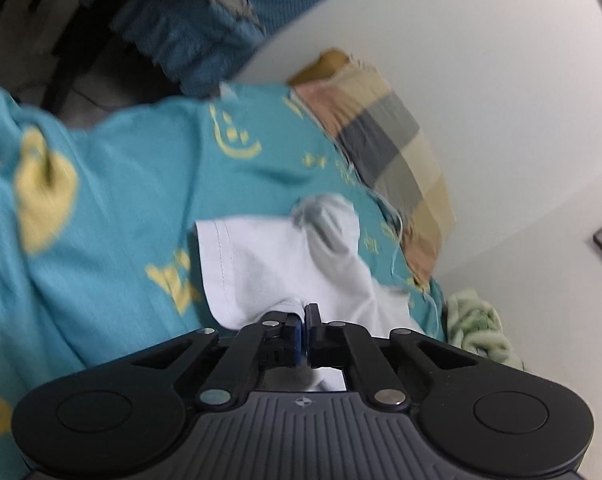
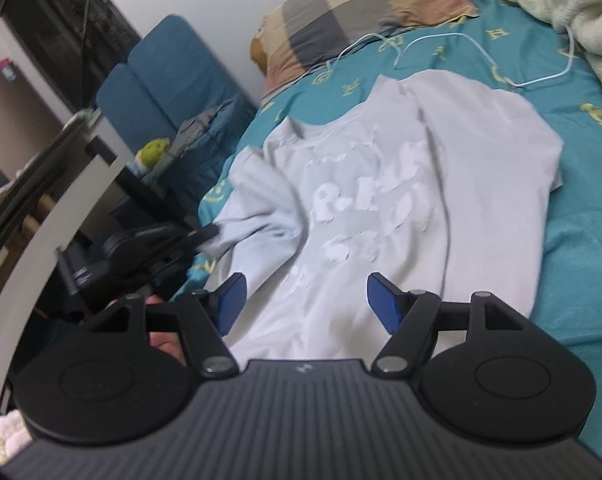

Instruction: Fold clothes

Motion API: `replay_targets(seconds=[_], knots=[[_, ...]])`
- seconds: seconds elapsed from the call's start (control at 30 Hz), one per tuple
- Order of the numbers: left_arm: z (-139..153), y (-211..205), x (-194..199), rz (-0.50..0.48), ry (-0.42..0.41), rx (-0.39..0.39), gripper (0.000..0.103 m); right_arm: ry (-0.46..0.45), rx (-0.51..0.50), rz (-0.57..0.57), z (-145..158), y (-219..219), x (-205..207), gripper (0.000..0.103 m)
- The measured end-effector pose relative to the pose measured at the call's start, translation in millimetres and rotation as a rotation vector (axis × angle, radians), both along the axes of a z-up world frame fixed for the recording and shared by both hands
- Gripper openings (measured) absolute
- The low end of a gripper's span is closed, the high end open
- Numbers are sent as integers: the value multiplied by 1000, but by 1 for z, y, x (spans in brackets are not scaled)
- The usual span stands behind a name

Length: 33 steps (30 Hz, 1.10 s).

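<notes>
A pale grey-white T-shirt (image 2: 381, 184) with white raised lettering lies spread on the teal bed sheet (image 2: 581, 208). My right gripper (image 2: 305, 300) hovers over its lower part, open, with nothing between its blue pads (image 2: 385, 304). At the shirt's left edge my left gripper (image 2: 211, 232) is shut on a sleeve and pulls the cloth into a point. In the left wrist view the same gripper (image 1: 305, 320) has its jaws pressed together on a fold of the white shirt (image 1: 277, 256).
A checked pillow (image 2: 361, 4) lies at the bed's head, with a white cable (image 2: 461, 40) beside it. A pale green blanket (image 2: 561, 8) is heaped at the far right. A blue chair (image 2: 169, 72) stands left of the bed. A hand (image 2: 165, 340) shows behind my right gripper.
</notes>
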<state>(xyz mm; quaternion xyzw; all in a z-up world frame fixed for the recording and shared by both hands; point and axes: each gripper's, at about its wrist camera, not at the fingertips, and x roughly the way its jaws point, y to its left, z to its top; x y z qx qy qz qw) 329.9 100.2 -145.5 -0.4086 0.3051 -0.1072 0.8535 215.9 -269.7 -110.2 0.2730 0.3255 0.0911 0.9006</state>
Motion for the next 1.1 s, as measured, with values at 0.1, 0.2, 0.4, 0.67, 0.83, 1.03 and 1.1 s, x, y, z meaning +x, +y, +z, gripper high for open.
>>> replay_targets(seconds=[0.1,0.2,0.4,0.67,0.83,1.03,1.1], knots=[[24,26,0,72,-25,16,1,-9,4,-25,3,-5,0,70],[53,53,7,134,-46,67,1,-15,6,-37,5,-7,-1,70],[105,90,66,189,-44,359,1,-9,-23,-40,2,-3,3,70],[63,95,102,131,44,485,6,18,-67,-55,-9,-5,16,70],[64,80,76,75,30,570,43,5,-95,-58,-6,-8,14,70],[98,42,9,-15,-20,638,63,-52,-145,-77,11,-12,0,70],[110,25,-20,-51,-47,646,65,-69,-160,-81,16,-14,-5,70]])
